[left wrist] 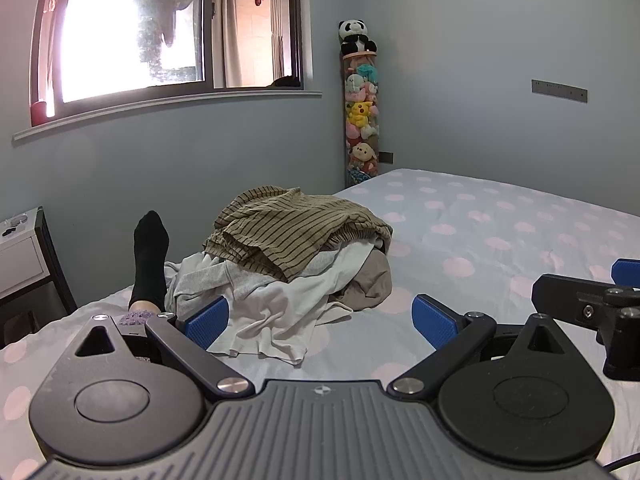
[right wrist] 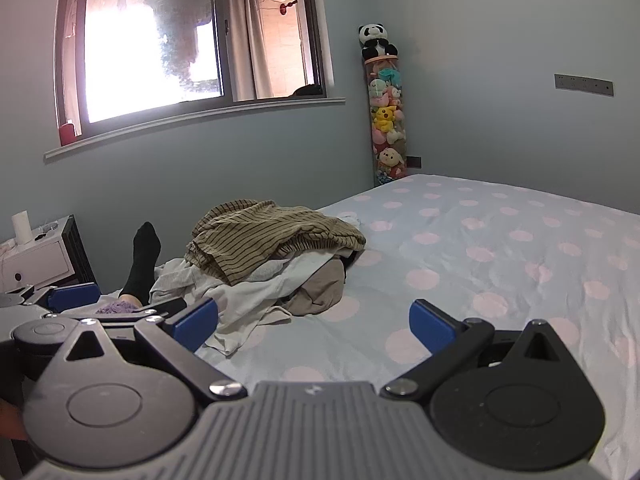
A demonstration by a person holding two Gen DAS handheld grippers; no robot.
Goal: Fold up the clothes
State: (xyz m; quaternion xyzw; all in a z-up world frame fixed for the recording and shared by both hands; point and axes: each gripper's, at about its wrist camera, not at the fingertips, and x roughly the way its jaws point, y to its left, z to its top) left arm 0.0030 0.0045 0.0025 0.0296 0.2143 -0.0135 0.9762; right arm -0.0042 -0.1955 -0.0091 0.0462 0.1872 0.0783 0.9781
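A pile of clothes (left wrist: pixel 288 264) lies on the bed, with a tan striped garment (left wrist: pixel 296 224) on top, white garments (left wrist: pixel 276 304) below and a beige piece (left wrist: pixel 372 280) at the right. It also shows in the right wrist view (right wrist: pixel 272 256). My left gripper (left wrist: pixel 320 322) is open and empty, just short of the pile's near edge. My right gripper (right wrist: pixel 314 322) is open and empty, to the right of the pile's front. The right gripper's arm shows at the right edge of the left wrist view (left wrist: pixel 588 304).
The bed (left wrist: pixel 500 232) has a pale blue sheet with pink dots. A foot in a black sock (left wrist: pixel 150 252) sticks up left of the pile. A white nightstand (left wrist: pixel 20 252) stands at the left. A tall tube of plush toys (left wrist: pixel 360 120) stands in the corner.
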